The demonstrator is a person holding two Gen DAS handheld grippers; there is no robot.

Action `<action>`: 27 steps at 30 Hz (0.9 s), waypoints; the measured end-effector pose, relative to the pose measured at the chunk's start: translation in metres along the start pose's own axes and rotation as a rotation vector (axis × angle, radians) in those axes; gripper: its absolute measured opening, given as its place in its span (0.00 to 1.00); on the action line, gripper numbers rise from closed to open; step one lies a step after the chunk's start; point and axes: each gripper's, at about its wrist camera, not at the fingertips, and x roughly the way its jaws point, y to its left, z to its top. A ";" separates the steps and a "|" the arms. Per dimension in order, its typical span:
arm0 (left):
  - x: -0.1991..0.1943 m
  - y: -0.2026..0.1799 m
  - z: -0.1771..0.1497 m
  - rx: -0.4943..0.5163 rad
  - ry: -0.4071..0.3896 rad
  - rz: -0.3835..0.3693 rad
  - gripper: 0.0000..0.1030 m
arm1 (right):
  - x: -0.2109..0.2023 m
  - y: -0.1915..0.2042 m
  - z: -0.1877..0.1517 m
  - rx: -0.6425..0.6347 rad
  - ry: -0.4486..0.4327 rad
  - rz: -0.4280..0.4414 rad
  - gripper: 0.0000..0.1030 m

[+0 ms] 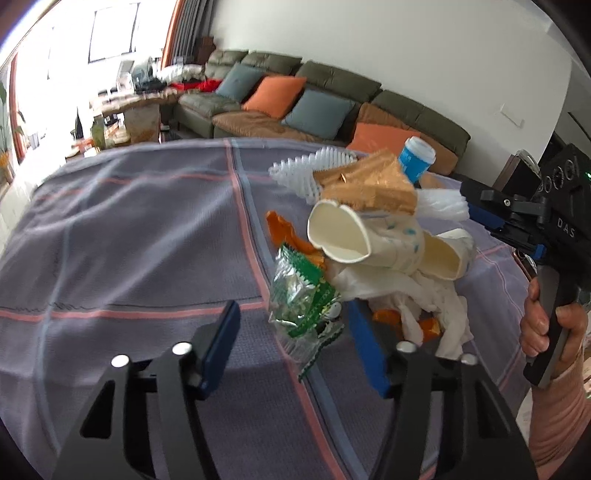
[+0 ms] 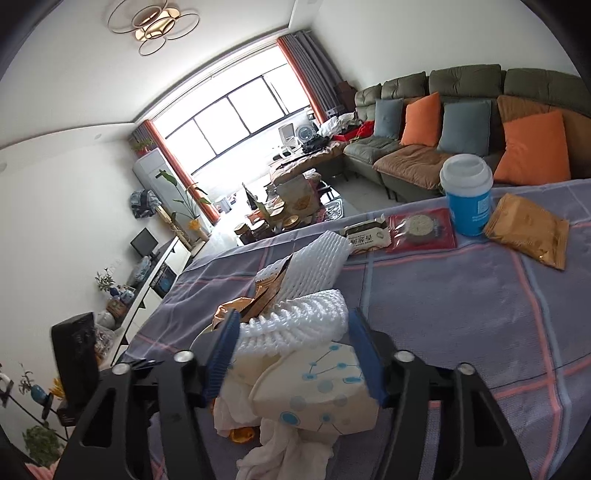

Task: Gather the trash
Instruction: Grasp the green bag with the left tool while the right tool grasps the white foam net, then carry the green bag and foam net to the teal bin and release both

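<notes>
Green sofa (image 2: 465, 79) with orange cushions (image 2: 532, 146) beyond the checked tablecloth (image 1: 129, 221)

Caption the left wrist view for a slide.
Left gripper straddles a green wrapper beside piled paper cups and tissues on a checked tablecloth.

The left wrist view looks forward and steeply down along its fingers (image 1: 221, 343) at the checked counter (image 1: 129, 240), close to the trash heap (image 1: 369, 251), with the sofa (image 1: 332, 85) behind the heap. The right wrist view sits closer to the heap (image 2: 306, 332), angled less steeply, taking in the sofa (image 2: 461, 88), the window (image 2: 236, 118) to its left and the ceiling lamp (image 2: 155, 26). Both share heap, counter (image 2: 443, 314), sofa and blue cup (image 1: 415, 158) (image 2: 467, 195).
</notes>
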 end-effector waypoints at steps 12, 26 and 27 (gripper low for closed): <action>-0.005 0.007 -0.006 -0.051 -0.016 -0.030 0.25 | -0.011 -0.002 -0.006 -0.014 0.003 0.016 0.14; -0.064 0.012 -0.028 -0.070 -0.125 -0.032 0.24 | -0.061 0.028 0.000 -0.121 -0.117 -0.006 0.12; -0.068 0.013 -0.030 -0.072 -0.130 -0.030 0.24 | -0.066 0.032 0.001 -0.132 -0.130 0.007 0.12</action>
